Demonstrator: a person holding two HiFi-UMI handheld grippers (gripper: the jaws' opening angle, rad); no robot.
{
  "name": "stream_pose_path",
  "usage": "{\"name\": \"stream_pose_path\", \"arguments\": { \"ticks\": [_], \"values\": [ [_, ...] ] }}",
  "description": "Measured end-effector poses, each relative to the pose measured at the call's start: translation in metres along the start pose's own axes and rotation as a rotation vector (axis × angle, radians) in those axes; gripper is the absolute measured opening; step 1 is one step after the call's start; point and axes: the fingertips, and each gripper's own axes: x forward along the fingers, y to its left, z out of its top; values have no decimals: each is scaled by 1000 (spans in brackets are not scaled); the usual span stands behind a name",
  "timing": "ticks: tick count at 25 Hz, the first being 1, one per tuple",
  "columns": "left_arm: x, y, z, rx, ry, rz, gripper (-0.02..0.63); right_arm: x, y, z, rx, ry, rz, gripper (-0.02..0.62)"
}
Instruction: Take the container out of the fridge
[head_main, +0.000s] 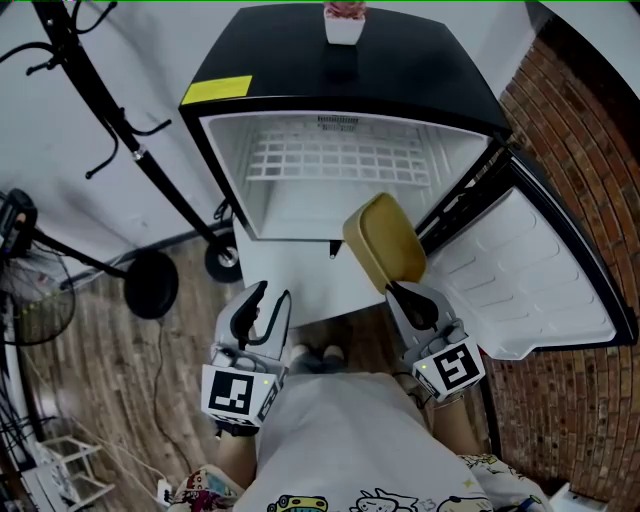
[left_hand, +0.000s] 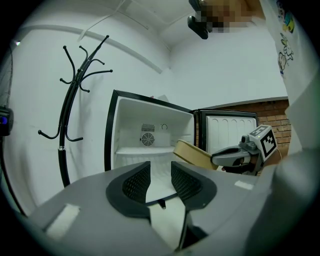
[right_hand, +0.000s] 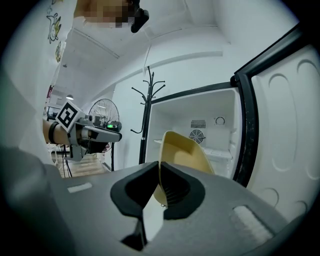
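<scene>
A small fridge with a black top stands open, its door swung out to the right. The tan, shallow container hangs tilted on edge in front of the lower right of the opening. My right gripper is shut on its rim; in the right gripper view the jaws pinch the container's thin wall. My left gripper sits lower left of the container, open, with nothing between its fingers. From the left gripper view the container and right gripper show at the right.
Inside the fridge are a white wire shelf and a rear fan grille. A white cup stands on the fridge top. A black coat stand and a floor fan are on the left, a brick wall on the right.
</scene>
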Motion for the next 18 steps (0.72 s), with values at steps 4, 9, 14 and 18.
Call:
{"name": "stream_pose_path", "arguments": {
  "ticks": [4, 9, 14, 18],
  "values": [
    [2, -2, -5, -5, 3, -5, 113, 0, 0, -4, 27, -6, -1, 20],
    [6, -5, -9, -15, 9, -6, 99, 3, -1, -6, 48, -5, 0, 20],
    [8, -4, -11, -12, 12, -2, 76, 6, -3, -7, 65, -16, 2, 20],
    [10, -1, -11, -9, 8, 7, 44, 8, -5, -7, 79, -21, -4, 18]
  ]
}}
